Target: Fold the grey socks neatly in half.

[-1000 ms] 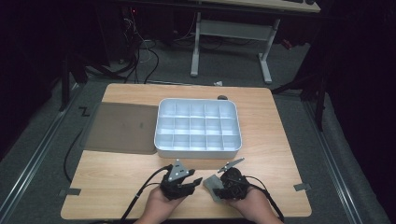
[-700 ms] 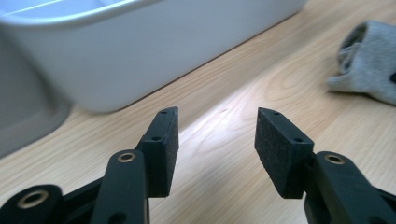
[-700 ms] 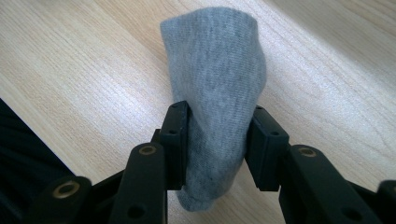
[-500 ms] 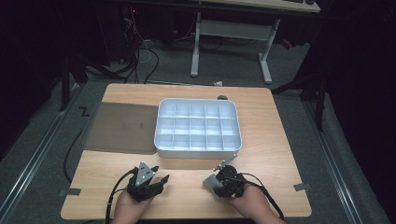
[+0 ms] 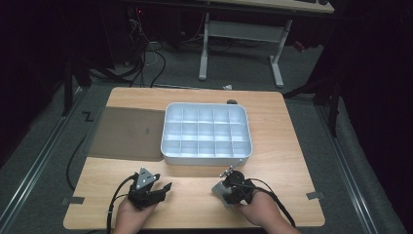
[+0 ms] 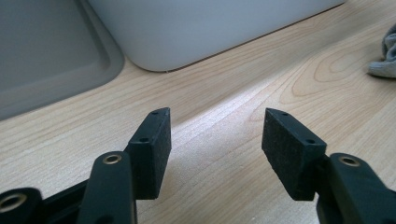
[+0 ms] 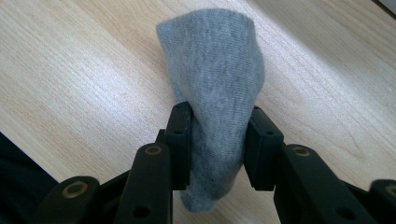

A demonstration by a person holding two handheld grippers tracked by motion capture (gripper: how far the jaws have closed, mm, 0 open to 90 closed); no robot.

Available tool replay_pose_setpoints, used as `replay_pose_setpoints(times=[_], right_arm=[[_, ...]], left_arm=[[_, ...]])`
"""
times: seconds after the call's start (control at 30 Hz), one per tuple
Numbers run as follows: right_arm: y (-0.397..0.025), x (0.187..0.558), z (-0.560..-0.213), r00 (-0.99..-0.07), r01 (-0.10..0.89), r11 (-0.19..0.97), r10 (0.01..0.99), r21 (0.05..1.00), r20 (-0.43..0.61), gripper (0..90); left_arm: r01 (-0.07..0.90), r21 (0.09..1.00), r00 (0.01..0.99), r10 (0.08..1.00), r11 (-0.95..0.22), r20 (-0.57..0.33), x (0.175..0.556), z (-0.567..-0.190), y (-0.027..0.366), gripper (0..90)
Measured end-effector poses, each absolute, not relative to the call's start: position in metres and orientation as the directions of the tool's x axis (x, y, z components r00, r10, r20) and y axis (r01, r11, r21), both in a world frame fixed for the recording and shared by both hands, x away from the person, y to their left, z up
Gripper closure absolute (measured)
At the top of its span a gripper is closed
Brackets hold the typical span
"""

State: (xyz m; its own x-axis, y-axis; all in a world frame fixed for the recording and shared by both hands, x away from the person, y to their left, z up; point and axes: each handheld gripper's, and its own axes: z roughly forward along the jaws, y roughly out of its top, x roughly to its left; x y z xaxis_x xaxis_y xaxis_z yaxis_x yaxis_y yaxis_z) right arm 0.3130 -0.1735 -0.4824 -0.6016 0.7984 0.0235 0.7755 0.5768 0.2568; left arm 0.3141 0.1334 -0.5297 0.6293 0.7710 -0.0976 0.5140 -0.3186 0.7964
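Pinching a grey knitted cloth (image 7: 212,79) between its two black jaws, the right gripper (image 5: 225,189) sat low over the near edge of the wooden worktop (image 5: 287,161), right of centre, with the person's right hand (image 5: 258,214) behind it. In the right gripper view the cloth was clamped at its middle, its upper part standing above the jaws and a short end hanging below them, with bare wood grain all round it. In the high view the cloth (image 5: 221,191) appeared as a small grey patch at that gripper's tip, just in front of the near wall of the white compartment tray (image 5: 207,158). The left gripper (image 5: 163,187) lay near the near edge, left of centre, its jaws spread wide with nothing between them; the left gripper view showed only bare worktop in the gap. In that view the cloth (image 6: 385,58) was at the right edge, well apart from the left gripper's jaws, and the rounded near corner of the tray (image 6: 196,32) lay ahead. A dark grey lid (image 5: 126,134) lay flat on the worktop, touching the tray's left side.
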Motion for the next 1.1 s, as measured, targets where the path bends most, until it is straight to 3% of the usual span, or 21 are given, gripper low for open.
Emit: replay_pose_setpoints(times=[0.3,1.1], right_arm=[[-0.172,0.314,-0.482,-0.654,0.732,0.633,0.756,0.253,0.003,69.5],[-0.176,0.318,-0.469,-0.639,0.748,0.623,0.77,0.229,-0.006,72.0]], left_arm=[[0.517,0.799,0.623,0.775,-0.305,-0.107,0.316,-0.532,0.136,42.9],[0.507,0.816,0.628,0.767,-0.278,-0.129,0.316,-0.529,0.139,43.6]])
